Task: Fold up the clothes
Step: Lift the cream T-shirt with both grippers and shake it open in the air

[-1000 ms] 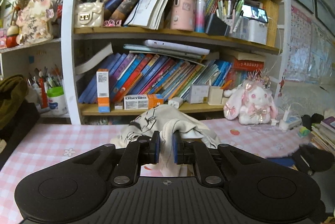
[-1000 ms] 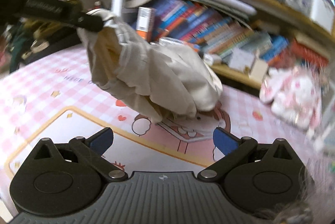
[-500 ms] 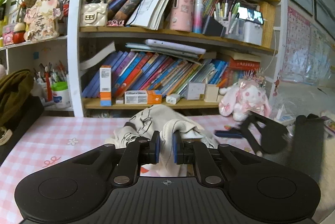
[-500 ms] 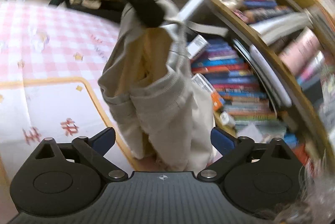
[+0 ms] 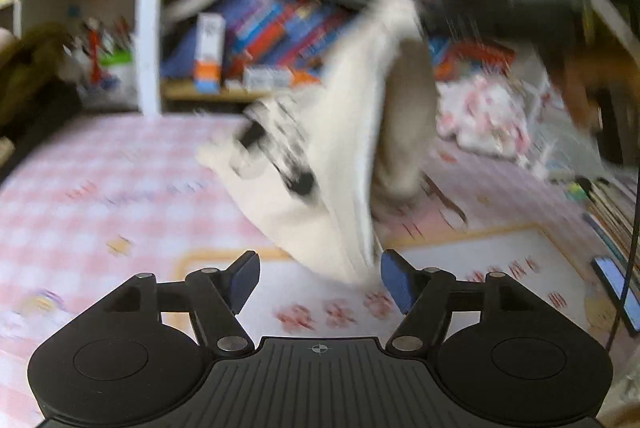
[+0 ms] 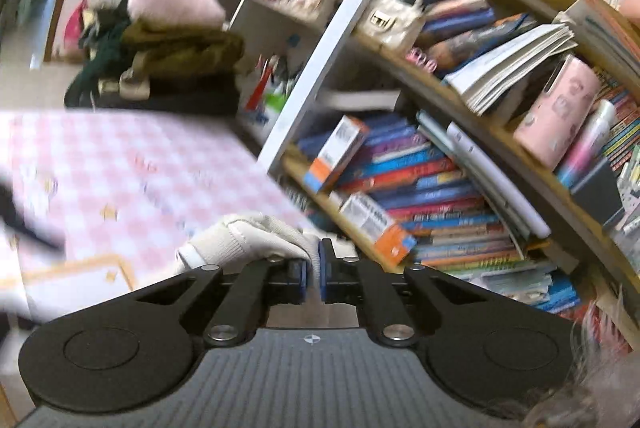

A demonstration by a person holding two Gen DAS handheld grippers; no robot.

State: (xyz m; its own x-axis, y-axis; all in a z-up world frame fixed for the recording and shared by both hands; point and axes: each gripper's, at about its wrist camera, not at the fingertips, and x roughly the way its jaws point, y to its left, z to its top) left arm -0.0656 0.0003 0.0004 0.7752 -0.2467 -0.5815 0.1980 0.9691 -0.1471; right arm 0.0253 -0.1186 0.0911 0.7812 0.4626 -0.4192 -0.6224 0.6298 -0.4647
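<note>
A cream garment (image 5: pixel 340 164) with a black print hangs in the left wrist view, blurred, from the upper right down to the pink checked table (image 5: pixel 100 188). Its lower corner rests just ahead of my left gripper (image 5: pixel 320 274), whose jaws are opening; neither pad presses on the cloth. The dark blurred bar at the top right is my right gripper (image 5: pixel 532 4), holding the garment's upper edge. In the right wrist view my right gripper (image 6: pixel 314 264) is shut on a bunched ribbed edge of the cream garment (image 6: pixel 248 236), above the table (image 6: pixel 120 168).
A crowded bookshelf (image 5: pixel 280 96) runs along the back of the table. A pink plush rabbit (image 5: pixel 484 116) sits at the back right, with a phone (image 5: pixel 616 292) and stacked books at the right edge. Dark and olive clothes (image 6: pixel 168 56) are piled at the far left.
My left gripper has let go of the garment, opened and sunk toward the table. My right gripper has closed on the garment's edge, rolled and lifted it.
</note>
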